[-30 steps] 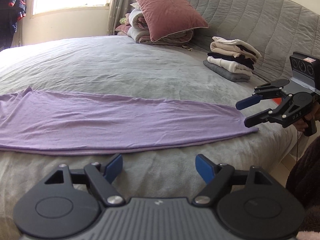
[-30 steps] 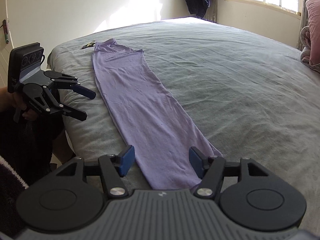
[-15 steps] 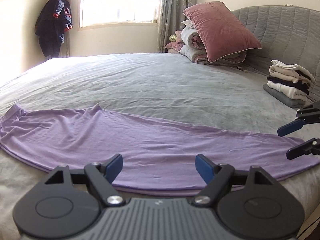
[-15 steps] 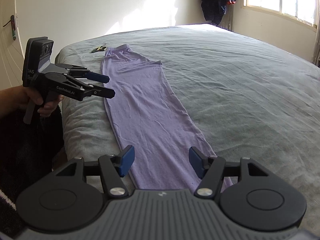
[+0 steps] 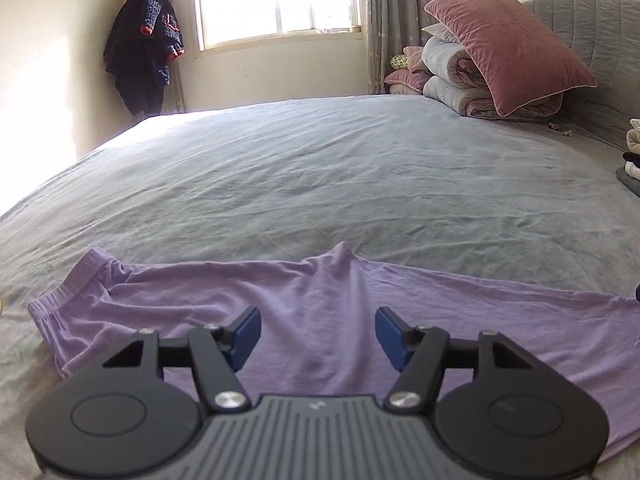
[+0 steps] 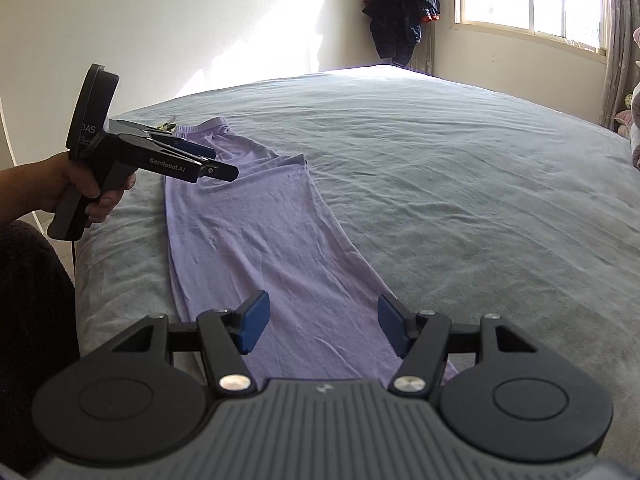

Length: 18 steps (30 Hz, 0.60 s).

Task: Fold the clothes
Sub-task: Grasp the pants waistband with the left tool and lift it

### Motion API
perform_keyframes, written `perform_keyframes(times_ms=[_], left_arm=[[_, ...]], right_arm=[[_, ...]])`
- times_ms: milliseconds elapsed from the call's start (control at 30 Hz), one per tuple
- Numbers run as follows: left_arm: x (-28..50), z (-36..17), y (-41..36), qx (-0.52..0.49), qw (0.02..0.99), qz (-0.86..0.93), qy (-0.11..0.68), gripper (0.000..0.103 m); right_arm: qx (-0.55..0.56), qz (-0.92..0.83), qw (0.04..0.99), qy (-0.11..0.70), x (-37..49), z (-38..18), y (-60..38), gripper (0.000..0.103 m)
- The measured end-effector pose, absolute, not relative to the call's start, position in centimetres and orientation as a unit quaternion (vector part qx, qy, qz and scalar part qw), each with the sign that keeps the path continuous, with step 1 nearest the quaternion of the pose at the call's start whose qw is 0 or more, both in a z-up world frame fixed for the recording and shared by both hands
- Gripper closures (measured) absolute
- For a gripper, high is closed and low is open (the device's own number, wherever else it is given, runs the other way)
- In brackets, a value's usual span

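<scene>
At the left of the bed (image 6: 440, 184), the waistband end of the purple trousers (image 5: 320, 312) is approached by the left gripper (image 5: 318, 338), held in a person's hand (image 6: 76, 188). Its jaws have just been closing part-way, yet nothing is seen between the blue pads (image 5: 244, 336); they stand apart above the cloth, gripping nothing. It is judged that they are being narrowed in readiness for a pinch near the hip.

The trousers are laid flat and lengthwise along the near edge of the grey bed, one leg stacked on the other, so that both ends can be reached from where the person stands. The crotch point juts toward the middle of the bed.

At the right, the right gripper (image 6: 320, 326) is held over the ankle end, its jaws likewise apart and empty, with cloth showing beneath the gap. It is presumably placed there so that the hem can be carried toward the waistband. Farther right, a stack of folded clothes (image 5: 632, 160) is kept by the headboard, beside the pink pillow (image 5: 508, 48).
</scene>
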<state>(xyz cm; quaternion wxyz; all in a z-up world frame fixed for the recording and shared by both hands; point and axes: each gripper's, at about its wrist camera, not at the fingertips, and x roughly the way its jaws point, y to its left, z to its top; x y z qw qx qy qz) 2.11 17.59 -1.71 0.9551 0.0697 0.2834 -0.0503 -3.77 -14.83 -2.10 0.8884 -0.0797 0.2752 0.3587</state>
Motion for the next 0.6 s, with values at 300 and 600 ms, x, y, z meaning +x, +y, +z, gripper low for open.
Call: perform_keyframes(times_ms=[300,600], left_arm=[[8.1,-2.7,24.7,0.094,0.951,0.018,0.293,0.045],[9.0,-4.1,31.7,-0.026,0.958,0.038,0.282,0.047]], right_arm=[[-0.086,0.359,0.89,0.27,0.5,-0.8,-8.0,0.052],[-0.11,0.394,0.872,0.268,6.5,-1.4,2.9,0.062]])
